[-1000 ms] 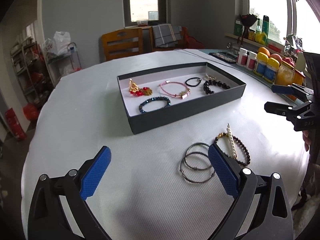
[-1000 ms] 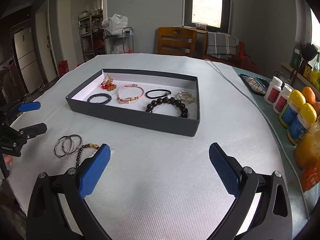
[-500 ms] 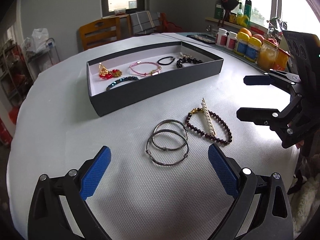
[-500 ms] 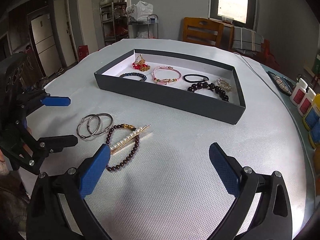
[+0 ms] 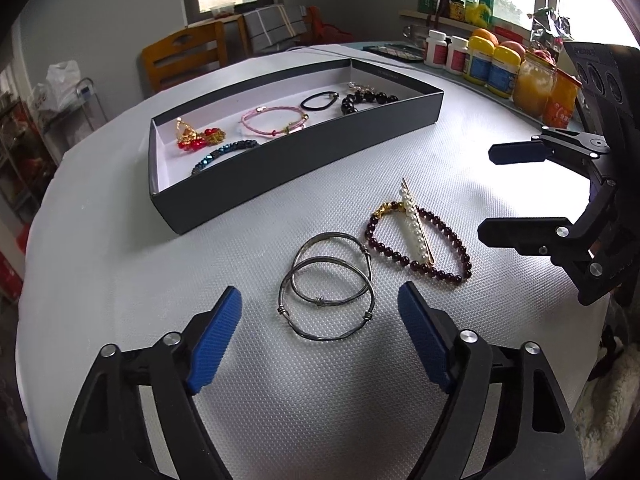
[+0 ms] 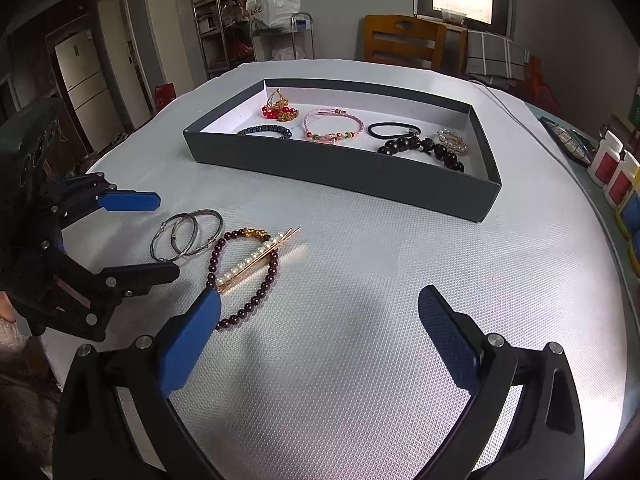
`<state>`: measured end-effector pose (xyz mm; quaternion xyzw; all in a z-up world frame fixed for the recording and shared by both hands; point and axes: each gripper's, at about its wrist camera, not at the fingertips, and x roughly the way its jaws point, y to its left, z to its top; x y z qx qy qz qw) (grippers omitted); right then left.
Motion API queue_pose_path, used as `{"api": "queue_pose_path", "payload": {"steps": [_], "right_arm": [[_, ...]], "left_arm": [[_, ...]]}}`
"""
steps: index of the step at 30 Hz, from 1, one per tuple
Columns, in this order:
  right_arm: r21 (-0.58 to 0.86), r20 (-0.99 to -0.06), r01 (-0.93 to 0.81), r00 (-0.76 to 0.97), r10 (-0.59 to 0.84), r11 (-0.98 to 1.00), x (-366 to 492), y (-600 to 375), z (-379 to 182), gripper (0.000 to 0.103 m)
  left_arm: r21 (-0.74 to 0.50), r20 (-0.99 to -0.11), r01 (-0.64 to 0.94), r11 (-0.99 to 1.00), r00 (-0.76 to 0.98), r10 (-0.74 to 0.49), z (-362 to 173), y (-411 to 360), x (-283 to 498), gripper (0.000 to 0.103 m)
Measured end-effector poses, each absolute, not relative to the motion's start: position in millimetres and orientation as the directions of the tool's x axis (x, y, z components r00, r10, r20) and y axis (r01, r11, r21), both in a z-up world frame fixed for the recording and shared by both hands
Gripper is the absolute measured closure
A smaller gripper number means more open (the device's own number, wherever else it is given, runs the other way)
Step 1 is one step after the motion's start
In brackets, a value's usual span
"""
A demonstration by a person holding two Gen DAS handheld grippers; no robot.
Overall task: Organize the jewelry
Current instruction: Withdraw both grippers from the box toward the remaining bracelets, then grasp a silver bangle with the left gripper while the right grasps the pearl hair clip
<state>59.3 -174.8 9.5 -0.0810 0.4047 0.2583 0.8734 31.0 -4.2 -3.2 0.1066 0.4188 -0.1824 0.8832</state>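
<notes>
A dark grey tray on the white round table holds several bracelets, a black hair tie and red-and-gold earrings. On the table in front of it lie two silver bangles, a dark red bead bracelet and a pearl hair clip across it. My left gripper is open, just short of the bangles. My right gripper is open and empty, its left finger beside the bead bracelet.
Bottles, jars and fruit stand along the table's right edge. A wooden chair stands behind the table. Shelves and a fridge are at the far left of the room.
Both grippers have moved closer to the loose jewelry and lower to the table. The left gripper now lines up with the bangles. Both stay open.
</notes>
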Motion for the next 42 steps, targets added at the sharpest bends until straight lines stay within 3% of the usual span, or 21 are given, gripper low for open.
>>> {"api": "queue_pose_path", "payload": {"steps": [2,8,12,16,29,32,39,42], "right_arm": [[0.067,-0.749,-0.520,0.538,0.387,0.851,59,-174,9,0.006],[0.063,-0.750,-0.530,0.534,0.391,0.846,58,-170,9,0.006],[0.070,-0.749,-0.528,0.533,0.394,0.847,60,-170,10,0.006],[0.071,-0.748,-0.519,0.537,0.390,0.852,63,-168,9,0.007],[0.106,-0.766,-0.515,0.503,0.400,0.851,79,-143,6,0.052],[0.109,-0.779,-0.516,0.487,0.396,0.849,82,-136,2,0.058],[0.099,-0.787,-0.508,0.487,0.380,0.856,89,-129,0,0.059],[0.061,-0.787,-0.513,0.503,0.357,0.856,88,-124,-1,0.067]], "left_arm": [[0.019,-0.787,0.415,0.910,0.568,-0.243,-6,-3,33,0.030],[0.021,-0.784,0.417,0.909,0.571,-0.244,-6,-4,36,0.035],[0.024,-0.779,0.424,0.905,0.575,-0.249,-5,-5,33,0.049],[0.031,-0.778,0.424,0.905,0.579,-0.245,-4,-5,32,0.050],[0.040,-0.741,0.387,0.921,0.630,-0.233,9,9,25,0.050],[0.033,-0.736,0.387,0.922,0.633,-0.239,10,11,25,0.050],[0.023,-0.730,0.386,0.922,0.636,-0.248,10,13,23,0.050],[0.021,-0.728,0.387,0.922,0.638,-0.251,12,13,22,0.050]]}}
